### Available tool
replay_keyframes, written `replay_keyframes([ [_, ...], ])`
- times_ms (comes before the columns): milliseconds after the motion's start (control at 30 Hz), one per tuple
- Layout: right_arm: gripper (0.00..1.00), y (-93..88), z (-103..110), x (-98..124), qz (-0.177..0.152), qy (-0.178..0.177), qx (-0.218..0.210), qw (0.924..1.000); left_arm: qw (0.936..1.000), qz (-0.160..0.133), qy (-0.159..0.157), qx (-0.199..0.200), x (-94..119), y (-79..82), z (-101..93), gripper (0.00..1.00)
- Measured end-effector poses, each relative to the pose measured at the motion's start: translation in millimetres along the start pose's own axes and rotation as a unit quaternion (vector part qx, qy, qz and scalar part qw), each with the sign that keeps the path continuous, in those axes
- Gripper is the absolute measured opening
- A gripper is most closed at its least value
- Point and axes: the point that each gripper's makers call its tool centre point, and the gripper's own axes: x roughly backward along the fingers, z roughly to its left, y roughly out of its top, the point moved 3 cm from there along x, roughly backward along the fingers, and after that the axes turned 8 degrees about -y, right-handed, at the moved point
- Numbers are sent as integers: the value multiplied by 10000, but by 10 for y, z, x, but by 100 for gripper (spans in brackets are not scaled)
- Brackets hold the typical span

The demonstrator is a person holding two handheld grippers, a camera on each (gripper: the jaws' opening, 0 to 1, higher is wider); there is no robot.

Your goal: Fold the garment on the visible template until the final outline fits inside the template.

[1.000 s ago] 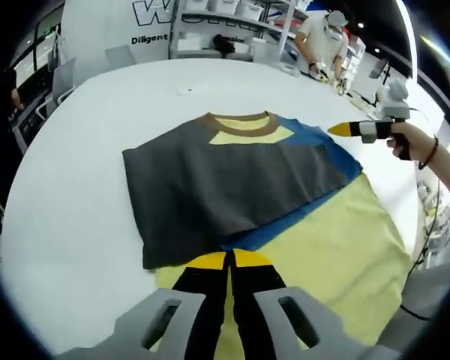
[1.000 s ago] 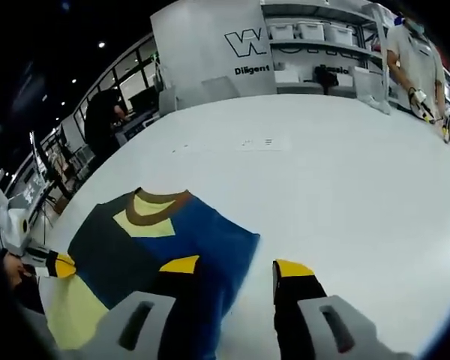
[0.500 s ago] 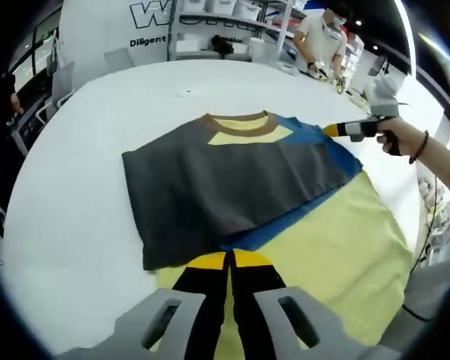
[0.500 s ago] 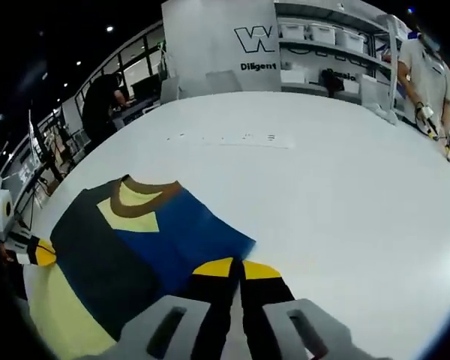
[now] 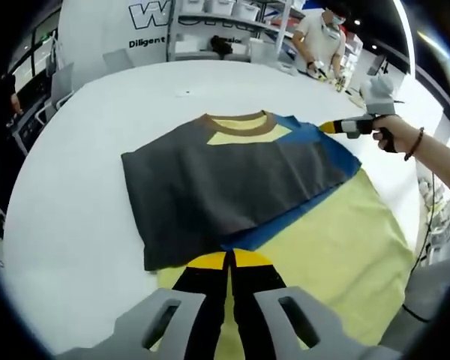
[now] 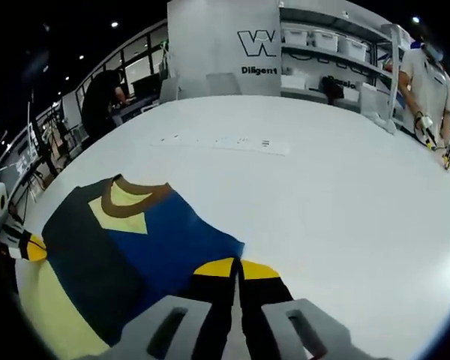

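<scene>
Soft, light shirt [image 5: 232,187] lies partly folded on the yellow template [image 5: 337,262], just ahead of the left tool [image 5: 229,259], jaws closed at its hem. Right tool [image 6: 236,265], jaws together at the blue edge; pinched cloth, can't tell. It'll drape; grip edges. White surface [image 6: 345,202] ahead, shelves [image 6: 322,45] far off.

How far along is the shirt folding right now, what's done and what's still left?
Done: one grey side of the shirt is folded across the body, covering most of the blue. In hand: the left tool is closed at the hem edge, and the right tool is closed at the blue edge, seemingly pinching fabric. Left: the shirt still lies across the edge of the yellow template, partly on the white table, so more folding is needed.
</scene>
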Motion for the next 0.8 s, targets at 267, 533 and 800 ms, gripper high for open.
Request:
replay_keyframes([
  [267, 25, 117, 63, 181, -231, 209, -704, 9970, 9998, -170, -68, 101, 102, 33, -54, 28],
  [533, 61, -58, 243, 532, -30, 556, -787, 9953, 9995, -297, 108, 85, 292, -21, -53, 54],
  [800, 77, -295, 383, 962, 130, 876, -550, 9946, 9993, -339, 130, -10, 456, -102, -94, 72],
])
